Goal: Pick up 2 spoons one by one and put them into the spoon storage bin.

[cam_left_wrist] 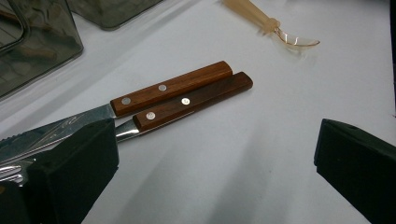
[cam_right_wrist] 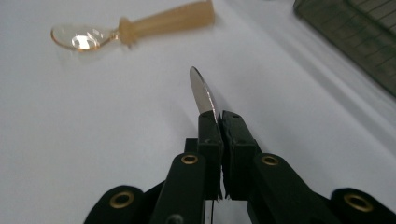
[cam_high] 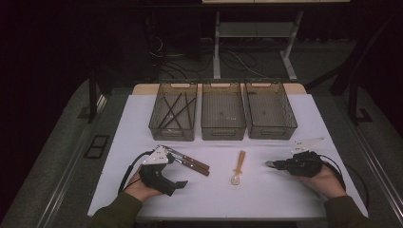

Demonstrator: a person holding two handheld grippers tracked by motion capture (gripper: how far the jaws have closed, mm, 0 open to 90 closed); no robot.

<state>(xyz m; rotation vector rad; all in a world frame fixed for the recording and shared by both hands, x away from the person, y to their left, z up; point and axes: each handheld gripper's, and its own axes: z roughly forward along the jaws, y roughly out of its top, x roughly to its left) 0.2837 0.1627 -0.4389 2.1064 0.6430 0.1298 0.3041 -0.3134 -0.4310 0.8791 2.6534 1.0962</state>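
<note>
A white surface carried three smoky see-through bins in a row along its far edge. The left bin held several thin dark sticks lying crossed; the middle bin and the right bin looked nearly empty. The layout read as a sorting job, with loose cutlery at the near side, within easy reach of both hands, and the bins waiting beyond.

Two wood-handled knives lay side by side and touching, left of centre, handles pointing toward the middle. A small spoon with a tan handle and clear bowl lay alone near the centre, apart from the knives.

The left hand-held gripper rested on the surface just beside the knife blades. Its jaws stood wide apart and held nothing, though one jaw sat close over the blade ends, probably lined up to take a knife.

The right hand-held gripper sat low at the right, aimed toward the spoon. Its jaws were pressed together on a thin metal blade with a rounded tip, which stuck out in front. What lay behind the jaws was hidden, so the utensil's kind was uncertain.
</note>
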